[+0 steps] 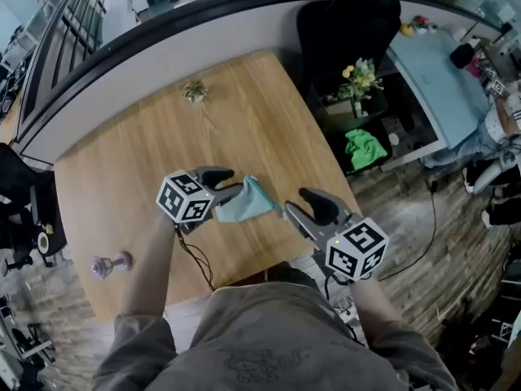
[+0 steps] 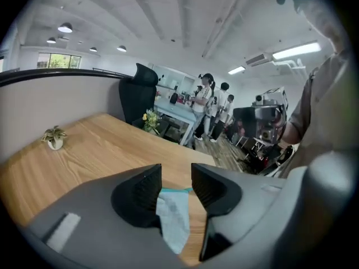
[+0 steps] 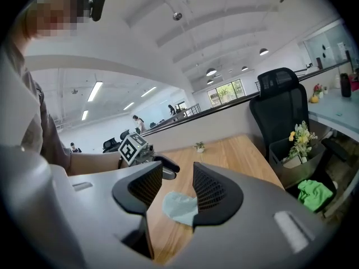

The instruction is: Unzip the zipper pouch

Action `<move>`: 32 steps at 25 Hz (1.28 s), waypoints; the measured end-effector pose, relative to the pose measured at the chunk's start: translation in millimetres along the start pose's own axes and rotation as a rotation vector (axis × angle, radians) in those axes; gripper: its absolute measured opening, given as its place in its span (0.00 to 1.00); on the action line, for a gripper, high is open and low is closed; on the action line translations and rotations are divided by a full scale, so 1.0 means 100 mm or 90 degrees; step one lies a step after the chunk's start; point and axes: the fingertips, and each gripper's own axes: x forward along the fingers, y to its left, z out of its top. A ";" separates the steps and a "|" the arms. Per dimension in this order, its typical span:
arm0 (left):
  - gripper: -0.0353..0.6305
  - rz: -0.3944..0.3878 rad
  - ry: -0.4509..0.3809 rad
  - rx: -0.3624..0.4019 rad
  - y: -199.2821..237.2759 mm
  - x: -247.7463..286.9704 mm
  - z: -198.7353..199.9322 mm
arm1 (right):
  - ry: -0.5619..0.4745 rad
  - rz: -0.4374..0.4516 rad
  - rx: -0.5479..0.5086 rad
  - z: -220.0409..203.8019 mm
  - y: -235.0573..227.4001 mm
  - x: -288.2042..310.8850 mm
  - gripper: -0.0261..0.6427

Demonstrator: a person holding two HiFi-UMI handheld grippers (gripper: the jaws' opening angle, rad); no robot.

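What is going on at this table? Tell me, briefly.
A person works at a light wooden table with tongs in each hand. A pale teal fabric zipper pouch sits between the open jaws of the left tongs, not clamped. The right tongs, also open, point at its other end. Whether the zipper is open cannot be told.
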 end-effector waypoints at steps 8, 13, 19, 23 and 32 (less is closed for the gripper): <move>0.33 0.003 0.096 0.034 0.47 0.53 -0.43 | 0.040 -0.022 0.022 -0.20 -0.25 0.18 0.31; 0.34 -0.025 0.126 -0.007 0.60 0.78 -0.68 | 0.062 -0.030 0.038 -0.30 -0.39 0.29 0.31; 0.38 -0.057 0.167 -0.017 0.73 1.02 -0.88 | 0.082 -0.036 0.052 -0.40 -0.56 0.39 0.31; 0.38 -0.078 0.186 0.000 0.76 1.14 -0.94 | 0.094 -0.040 0.062 -0.47 -0.63 0.44 0.31; 0.22 -0.112 0.230 0.084 0.63 1.35 -1.01 | 0.110 -0.048 0.074 -0.59 -0.70 0.43 0.31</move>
